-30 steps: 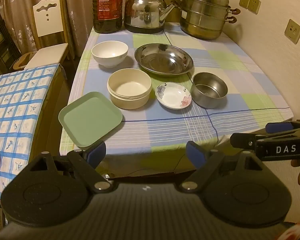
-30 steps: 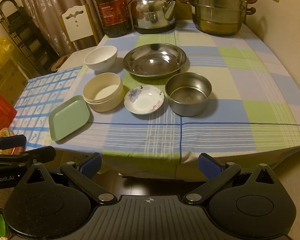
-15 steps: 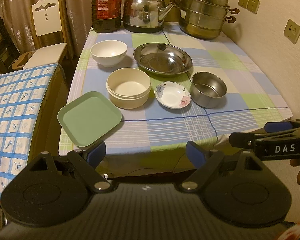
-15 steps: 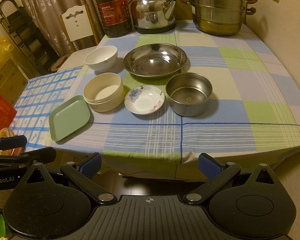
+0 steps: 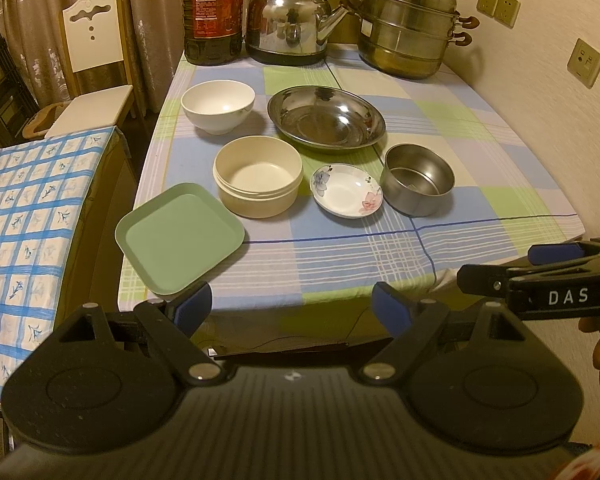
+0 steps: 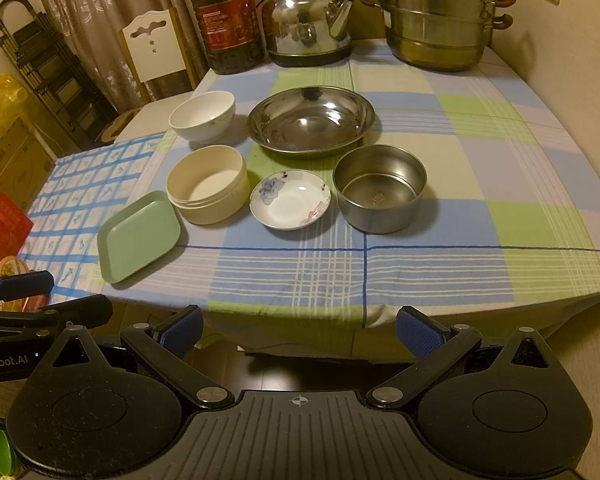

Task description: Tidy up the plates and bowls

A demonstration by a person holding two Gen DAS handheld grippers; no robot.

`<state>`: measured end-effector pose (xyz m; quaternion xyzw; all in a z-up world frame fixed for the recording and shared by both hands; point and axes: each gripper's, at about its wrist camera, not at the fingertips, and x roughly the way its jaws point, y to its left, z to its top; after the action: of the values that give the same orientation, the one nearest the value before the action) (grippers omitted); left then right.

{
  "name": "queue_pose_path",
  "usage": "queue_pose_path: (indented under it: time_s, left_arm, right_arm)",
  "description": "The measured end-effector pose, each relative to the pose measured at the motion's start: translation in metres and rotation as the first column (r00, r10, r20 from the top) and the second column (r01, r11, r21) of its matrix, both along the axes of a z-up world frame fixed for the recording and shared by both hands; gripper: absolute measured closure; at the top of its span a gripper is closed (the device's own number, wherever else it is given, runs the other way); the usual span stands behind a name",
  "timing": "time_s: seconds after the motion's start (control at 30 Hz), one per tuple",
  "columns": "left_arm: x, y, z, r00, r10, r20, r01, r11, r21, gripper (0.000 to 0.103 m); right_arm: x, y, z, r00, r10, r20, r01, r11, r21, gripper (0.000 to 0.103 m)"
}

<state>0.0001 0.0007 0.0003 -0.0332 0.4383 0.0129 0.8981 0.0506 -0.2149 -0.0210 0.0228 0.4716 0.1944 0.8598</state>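
Pre-grasp stage: both tongs released and empty, no dish yet handled.

The left tongs (image 5: 290,304) and right tongs (image 6: 298,330) hang off the near edge of the worktop (image 6: 480,240), jaws spread wide, holding nothing. All items lie separately toward the worktop's left half: green square plate (image 5: 179,238) at the near-left edge, slightly overhanging; cream bowl (image 5: 258,182) just behind it; floral saucer (image 5: 346,195) between the cream bowl and the small steel bowl (image 5: 418,178); white bowl (image 5: 218,106) and steel basin (image 5: 326,120) farther back. Judgement: organizing has not begun. The next move calls for an advance over the near edge, and a pinch on one rim, likely the green plate's.
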Motion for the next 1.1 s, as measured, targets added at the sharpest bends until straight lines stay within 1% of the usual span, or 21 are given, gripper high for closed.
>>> queue_pose_path:
  time_s: [1.1]
  left_arm:
    - [-0.0075,-0.0005,-0.0021,1.0,0.002,-0.003,-0.002,1.0,-0.003,0.017]
  right_arm:
    - [0.0036,0.0082,-0.0034,1.0,0.004,-0.003,-0.004,1.0,0.0,0.001]
